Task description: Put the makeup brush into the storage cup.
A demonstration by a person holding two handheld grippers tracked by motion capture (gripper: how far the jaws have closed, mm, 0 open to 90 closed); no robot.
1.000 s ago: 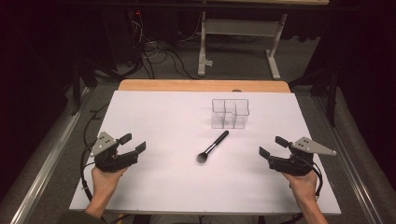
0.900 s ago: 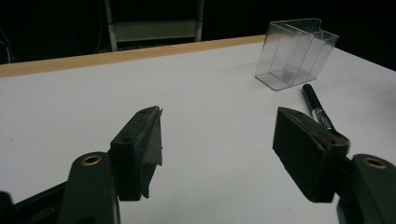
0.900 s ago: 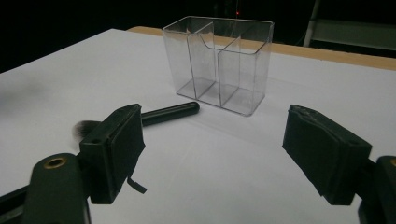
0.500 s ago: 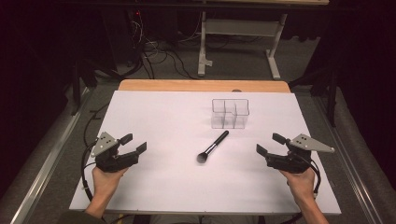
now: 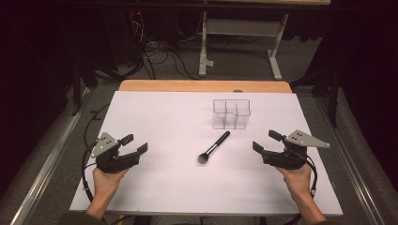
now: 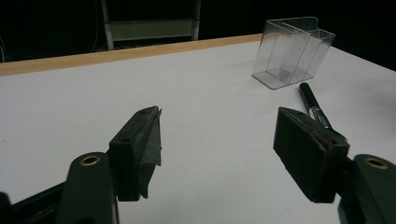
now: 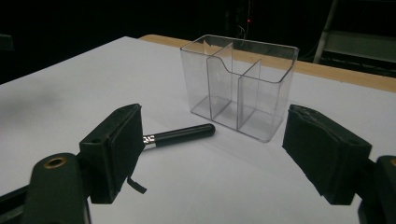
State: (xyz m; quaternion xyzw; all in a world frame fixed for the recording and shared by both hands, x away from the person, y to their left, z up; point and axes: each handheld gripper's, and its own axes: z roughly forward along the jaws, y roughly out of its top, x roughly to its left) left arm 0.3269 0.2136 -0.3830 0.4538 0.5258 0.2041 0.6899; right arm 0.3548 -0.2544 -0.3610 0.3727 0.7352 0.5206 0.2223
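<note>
White table, slim black makeup brush flat between both gaping, empty tongs.

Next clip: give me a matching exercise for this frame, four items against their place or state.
Items:
1. makeup brush
2. clear organizer
3. left tool
4. right tool

Descriptions:
A. upright, empty, toward the table's far edge
B. open, near the table's right side
C. lying flat mid-table, bristles toward the person
D. open, near the table's left side

Pairs: 1-C, 2-A, 3-D, 4-B
</note>
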